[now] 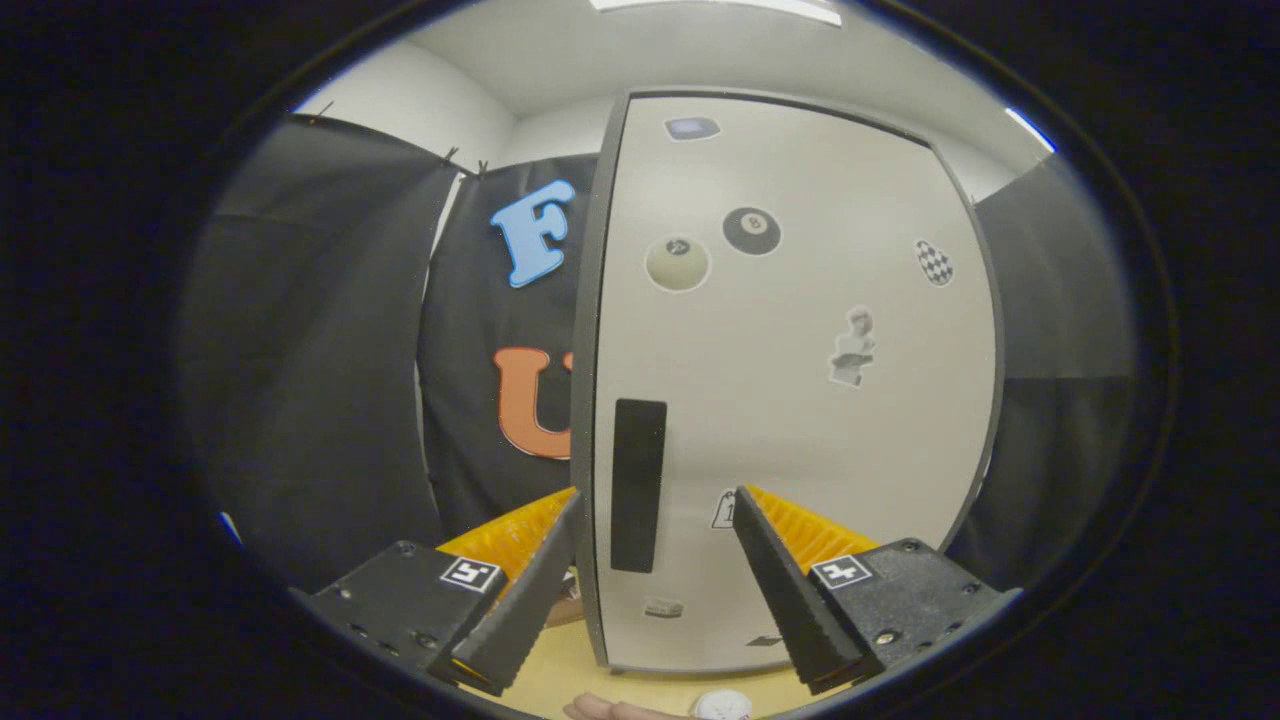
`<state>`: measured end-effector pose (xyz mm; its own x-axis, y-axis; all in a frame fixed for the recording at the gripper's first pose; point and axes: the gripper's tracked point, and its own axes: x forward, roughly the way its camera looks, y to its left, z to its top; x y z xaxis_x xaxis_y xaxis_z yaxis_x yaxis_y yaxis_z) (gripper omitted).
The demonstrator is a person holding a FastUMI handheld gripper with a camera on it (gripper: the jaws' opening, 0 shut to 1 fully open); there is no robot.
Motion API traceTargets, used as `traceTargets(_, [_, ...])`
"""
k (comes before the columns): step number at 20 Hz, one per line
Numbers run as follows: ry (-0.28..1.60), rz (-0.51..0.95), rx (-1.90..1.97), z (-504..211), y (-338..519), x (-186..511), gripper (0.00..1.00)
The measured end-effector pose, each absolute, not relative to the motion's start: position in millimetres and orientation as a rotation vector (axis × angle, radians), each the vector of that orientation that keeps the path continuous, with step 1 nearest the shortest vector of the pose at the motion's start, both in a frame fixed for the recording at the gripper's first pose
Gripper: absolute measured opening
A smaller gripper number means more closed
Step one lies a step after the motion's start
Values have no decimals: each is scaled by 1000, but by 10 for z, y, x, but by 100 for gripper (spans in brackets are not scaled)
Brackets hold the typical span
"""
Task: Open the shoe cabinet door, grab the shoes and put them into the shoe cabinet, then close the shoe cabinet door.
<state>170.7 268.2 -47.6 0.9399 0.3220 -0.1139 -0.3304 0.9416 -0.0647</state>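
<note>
The shoe cabinet door [800,400] is a tall pale panel with a dark frame, shut, and it carries several stickers. A black vertical handle [638,485] sits near the door's left edge. My gripper [655,500] is open, its two fingers spread on either side of the handle's lower part and the door's left edge, a short way in front of the door. Nothing is held between the fingers.
The cabinet stands on a light wooden surface [560,680]. Black cloth [320,380] hangs to the left and right of the cabinet. A person's hand [610,710] and a small white round object [722,705] show just below the fingers.
</note>
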Motion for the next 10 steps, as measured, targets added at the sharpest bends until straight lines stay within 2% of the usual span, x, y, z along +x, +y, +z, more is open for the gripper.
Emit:
traceTargets(3, [104, 303, -94, -495, 2801, 1902, 96])
traceTargets(5, [106, 284, -80, -528, 2845, 1991, 92])
traceTargets(6, [125, 287, -68, -569, 2881, 2028, 79])
traceTargets(10, [207, 270, -24, -770, 2923, 2183, 57])
